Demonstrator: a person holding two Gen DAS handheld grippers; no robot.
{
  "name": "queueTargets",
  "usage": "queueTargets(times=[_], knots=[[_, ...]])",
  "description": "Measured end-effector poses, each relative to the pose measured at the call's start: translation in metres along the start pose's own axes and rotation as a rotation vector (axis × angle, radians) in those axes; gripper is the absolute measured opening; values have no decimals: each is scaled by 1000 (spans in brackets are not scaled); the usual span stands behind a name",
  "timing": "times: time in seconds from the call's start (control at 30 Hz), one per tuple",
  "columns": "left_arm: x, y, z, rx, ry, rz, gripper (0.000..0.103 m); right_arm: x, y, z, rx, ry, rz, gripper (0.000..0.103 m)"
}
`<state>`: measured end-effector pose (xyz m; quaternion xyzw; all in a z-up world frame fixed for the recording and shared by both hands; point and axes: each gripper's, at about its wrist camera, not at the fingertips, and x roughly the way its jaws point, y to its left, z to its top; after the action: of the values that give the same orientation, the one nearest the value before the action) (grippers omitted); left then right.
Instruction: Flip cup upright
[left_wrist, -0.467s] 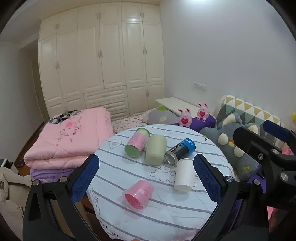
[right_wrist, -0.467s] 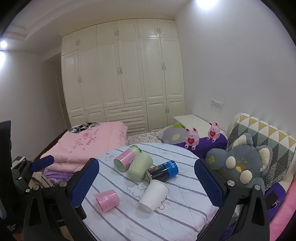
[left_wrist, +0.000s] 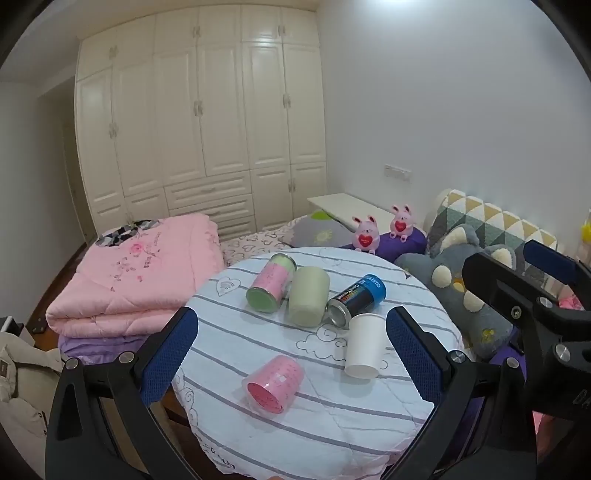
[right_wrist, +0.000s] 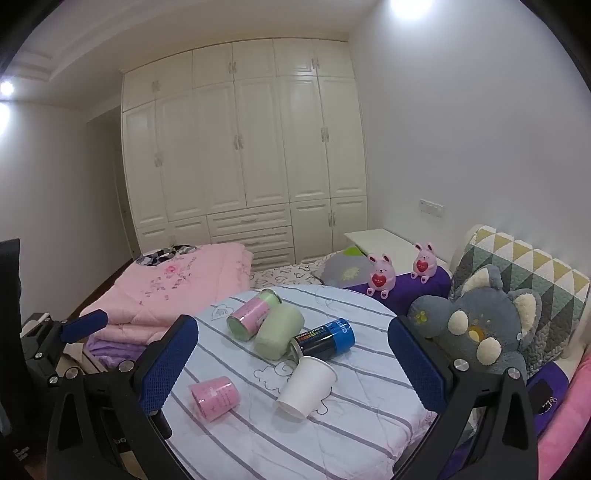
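Cups on their sides on round worktop (left_wrist: 258, 439): pink cup (left_wrist: 274, 383) nearest me, white paper cup (left_wrist: 364, 345) against blue can (left_wrist: 357, 300). I see left claw (left_wrist: 291, 360), right claw (right_wrist: 293, 365) both released, above worktop.

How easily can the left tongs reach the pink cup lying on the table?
Probably easily: the left tongs are open, and the pink cup lies apart from the other cups, nothing between.

Round table (left_wrist: 369, 435) (striped quilted cover), five containers lying on it, all tipped over
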<state>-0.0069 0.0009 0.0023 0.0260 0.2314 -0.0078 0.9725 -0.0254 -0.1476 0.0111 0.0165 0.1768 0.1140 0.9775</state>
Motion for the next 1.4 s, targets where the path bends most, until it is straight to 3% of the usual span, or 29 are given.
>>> queueTargets(times=[0.9,1.13,1.4], knots=[[12,14,-3,-35,12,5,103,21,10,-2,-21,42,3,103],[20,27,-5,-48,14,54,103,26,8,-4,-21,47,-29,103],[25,34,-7,-64,20,42,103,32,4,-7,-20,78,-55,103]])
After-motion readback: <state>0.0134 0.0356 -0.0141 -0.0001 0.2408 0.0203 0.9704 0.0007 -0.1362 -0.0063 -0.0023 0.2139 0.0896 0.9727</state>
